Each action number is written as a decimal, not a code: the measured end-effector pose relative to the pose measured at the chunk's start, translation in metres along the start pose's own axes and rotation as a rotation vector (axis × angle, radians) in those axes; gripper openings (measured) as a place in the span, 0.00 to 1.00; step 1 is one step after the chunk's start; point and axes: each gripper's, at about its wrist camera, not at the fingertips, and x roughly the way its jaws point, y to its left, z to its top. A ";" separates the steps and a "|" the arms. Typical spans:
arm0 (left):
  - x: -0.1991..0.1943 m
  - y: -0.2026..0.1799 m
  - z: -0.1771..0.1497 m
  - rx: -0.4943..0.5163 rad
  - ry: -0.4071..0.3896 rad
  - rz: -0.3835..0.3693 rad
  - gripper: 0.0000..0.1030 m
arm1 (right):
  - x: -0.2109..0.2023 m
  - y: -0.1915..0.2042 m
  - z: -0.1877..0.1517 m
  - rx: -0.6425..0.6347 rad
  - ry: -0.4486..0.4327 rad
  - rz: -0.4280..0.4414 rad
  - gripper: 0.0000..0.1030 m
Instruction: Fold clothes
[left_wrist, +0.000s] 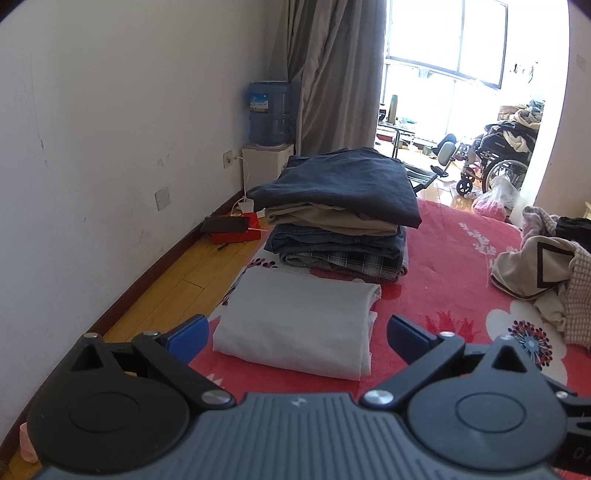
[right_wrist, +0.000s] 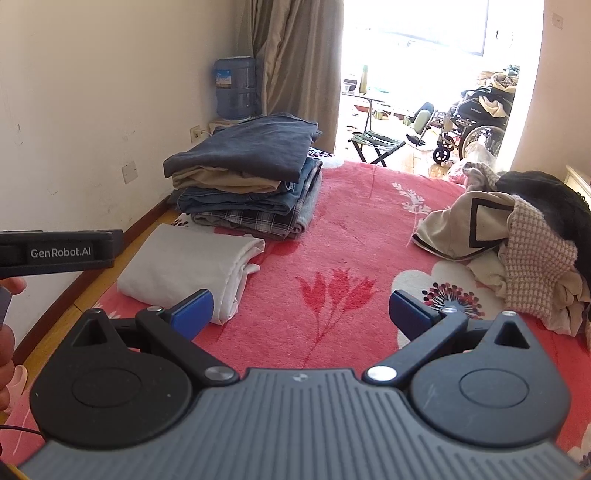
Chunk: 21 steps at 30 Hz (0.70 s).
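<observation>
A folded white garment (left_wrist: 299, 325) (right_wrist: 188, 266) lies on the red floral blanket (left_wrist: 443, 266) (right_wrist: 354, 229) near its left edge. Behind it stands a stack of folded clothes (left_wrist: 340, 214) (right_wrist: 247, 184), dark blue on top, then tan, denim and plaid. A loose heap of unfolded clothes (left_wrist: 543, 273) (right_wrist: 509, 236), beige, pink knit and black, lies at the right. My left gripper (left_wrist: 295, 338) is open just in front of the white garment, holding nothing. My right gripper (right_wrist: 301, 314) is open over bare blanket, its left finger beside the white garment's near corner. The left gripper's body (right_wrist: 61, 253) shows at the left edge.
A white wall (left_wrist: 110, 147) and a strip of wooden floor (left_wrist: 177, 280) run along the left of the bed. A water dispenser (left_wrist: 267, 122) and a grey curtain (left_wrist: 332, 74) stand behind. A folding stool (right_wrist: 376, 142) and a wheelchair (right_wrist: 469, 125) stand beyond the doorway.
</observation>
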 end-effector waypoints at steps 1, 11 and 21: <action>0.000 0.001 0.000 -0.003 0.000 0.002 1.00 | 0.000 0.001 0.000 -0.002 0.000 0.001 0.99; 0.004 0.001 0.000 0.007 -0.001 0.013 1.00 | 0.000 0.004 0.003 -0.013 -0.015 0.006 0.99; 0.005 0.001 0.000 0.009 0.004 0.020 1.00 | 0.002 0.004 0.004 -0.012 0.000 0.019 0.99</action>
